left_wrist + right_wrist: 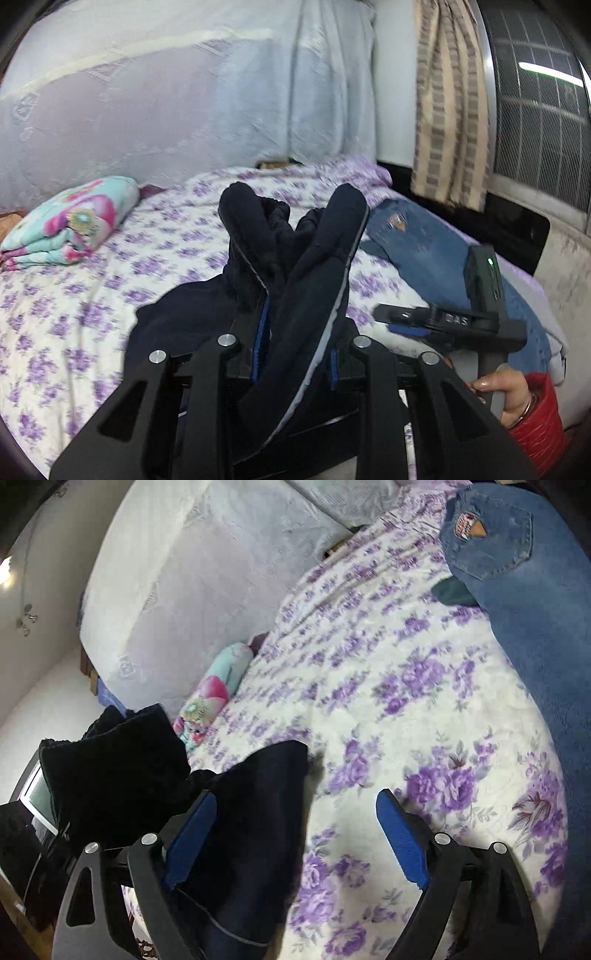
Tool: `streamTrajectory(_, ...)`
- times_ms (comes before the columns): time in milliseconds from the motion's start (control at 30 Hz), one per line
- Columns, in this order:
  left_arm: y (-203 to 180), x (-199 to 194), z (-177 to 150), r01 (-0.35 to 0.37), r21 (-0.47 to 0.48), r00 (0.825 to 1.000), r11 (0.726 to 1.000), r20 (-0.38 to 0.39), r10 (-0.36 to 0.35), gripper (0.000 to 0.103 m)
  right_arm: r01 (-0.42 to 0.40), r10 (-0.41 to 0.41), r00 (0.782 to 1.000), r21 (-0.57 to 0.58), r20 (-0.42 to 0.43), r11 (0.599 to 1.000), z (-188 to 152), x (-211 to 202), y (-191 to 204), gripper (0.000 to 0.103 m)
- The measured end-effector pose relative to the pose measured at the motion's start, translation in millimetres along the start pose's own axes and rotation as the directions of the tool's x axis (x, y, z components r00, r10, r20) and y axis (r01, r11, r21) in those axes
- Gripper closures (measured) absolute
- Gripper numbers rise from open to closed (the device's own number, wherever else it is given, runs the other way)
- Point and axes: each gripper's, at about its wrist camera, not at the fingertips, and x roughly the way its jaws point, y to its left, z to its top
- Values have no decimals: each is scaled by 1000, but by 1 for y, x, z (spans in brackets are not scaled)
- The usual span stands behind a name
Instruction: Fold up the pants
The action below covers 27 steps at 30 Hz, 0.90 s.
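Dark navy pants [295, 273] with a grey side stripe are bunched up between my left gripper's [295, 354] blue pads, which are shut on them and hold them above the bed. In the right wrist view the same navy pants [236, 812] hang at the lower left, lying against the left blue finger [192, 842]. My right gripper [295, 845] is open, its pads wide apart over the floral sheet, holding nothing. The right gripper also shows in the left wrist view [443, 317], to the right of the pants.
The bed has a white sheet with purple flowers [406, 701]. Blue jeans [517, 590] lie along its right side. A folded turquoise and pink floral blanket [74, 225] sits at the far left. A white covered headboard [147, 110], curtain [450, 110] and window grille stand behind.
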Motion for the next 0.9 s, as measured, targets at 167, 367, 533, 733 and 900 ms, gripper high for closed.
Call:
streamTrajectory(167,-30,21,-21,-17,93,998,996,-52,22,80,17,-17,999,16,28,1000,-1,2,0,14)
streamTrajectory(367,-49,33,-40,-47,171,995,984,-79,61,80,16,-18,999,34,49,999,2,14,-6,14)
streamTrajectory(533,-69,45,-60,-64,270,987,961,-127,101,80,10,-12,999,42,50,999,3,14,-6,14)
streamTrajectory(733,-76,55,-73,-53,306,980,951,-166,108,79,18,-20,999,37,44,999,3,15,-6,14)
streamTrajectory(900,-72,58,-74,-37,284,978,958,-187,93,78,29,-30,999,29,40,999,2,17,-6,14)
